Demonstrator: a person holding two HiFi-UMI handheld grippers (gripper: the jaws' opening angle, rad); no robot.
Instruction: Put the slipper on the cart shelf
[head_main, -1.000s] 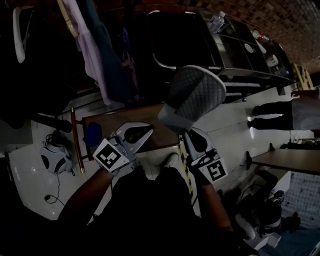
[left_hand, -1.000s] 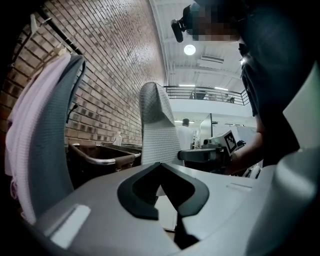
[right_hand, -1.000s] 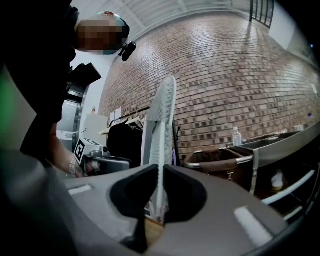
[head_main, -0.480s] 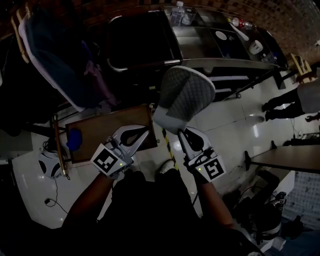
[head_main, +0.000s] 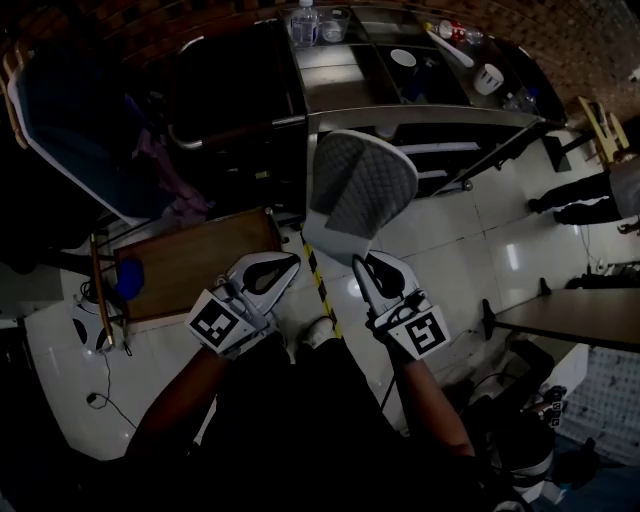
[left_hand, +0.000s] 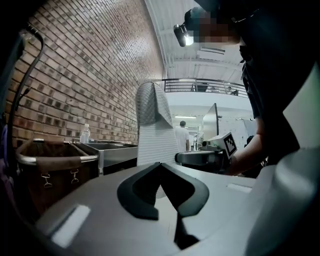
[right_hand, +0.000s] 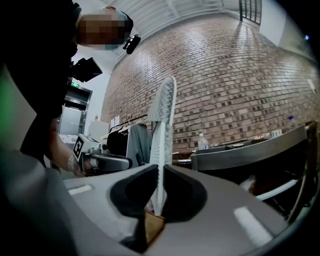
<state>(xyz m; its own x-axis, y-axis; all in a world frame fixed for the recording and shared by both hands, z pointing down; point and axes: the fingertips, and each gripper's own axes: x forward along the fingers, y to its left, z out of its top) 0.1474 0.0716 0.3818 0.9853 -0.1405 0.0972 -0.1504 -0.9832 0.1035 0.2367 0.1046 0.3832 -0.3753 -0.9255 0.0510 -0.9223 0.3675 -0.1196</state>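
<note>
**Slipper pinched upright in the right tool**

Head view: the right tool (head_main: 368, 272) grips the lower edge of a grey quilted slipper (head_main: 362, 190), held up in front of the steel cart (head_main: 400, 117). The left tool (head_main: 283, 270) is just beside it.
Left gripper view: jaws together, nothing between them.
Right gripper view: jaws pressed on the slipper's thin, ribbed white edge, which stands upright

grey quilted slipper (head_main: 362, 190), white sole, is up in the air toe-up, just in front of the metal cart (head_main: 430, 117)
</note>
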